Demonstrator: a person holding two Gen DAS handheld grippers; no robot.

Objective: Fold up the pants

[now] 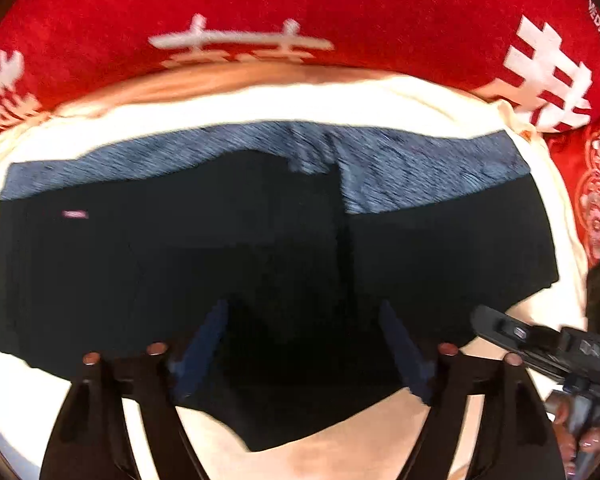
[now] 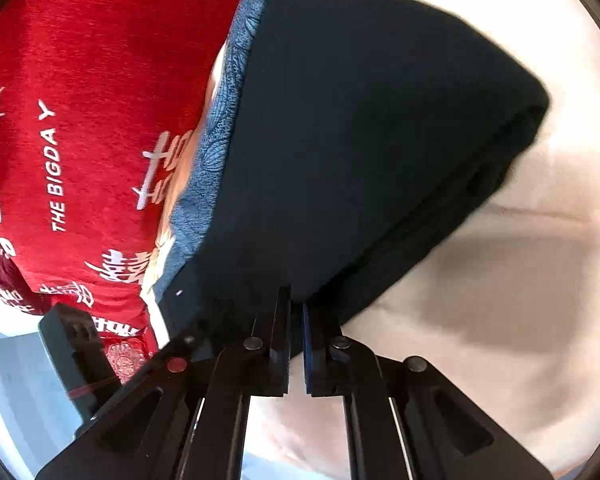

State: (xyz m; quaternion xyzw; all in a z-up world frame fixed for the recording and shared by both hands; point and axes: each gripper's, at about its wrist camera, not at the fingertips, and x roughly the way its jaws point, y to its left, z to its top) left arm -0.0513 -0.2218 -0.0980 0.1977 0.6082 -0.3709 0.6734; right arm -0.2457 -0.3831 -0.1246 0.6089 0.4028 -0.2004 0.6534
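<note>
Pants (image 1: 260, 240) lie folded on the bed (image 1: 260, 100); right tool (image 2: 296, 308) pinches their near edge for lifting, left tool (image 1: 304, 312) spread above.

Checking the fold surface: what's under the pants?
The dark pants lie on a cream sheet, which shows on every side. A blue patterned layer peeks out at the far edge. What lies beneath the folded middle is covered.
</note>
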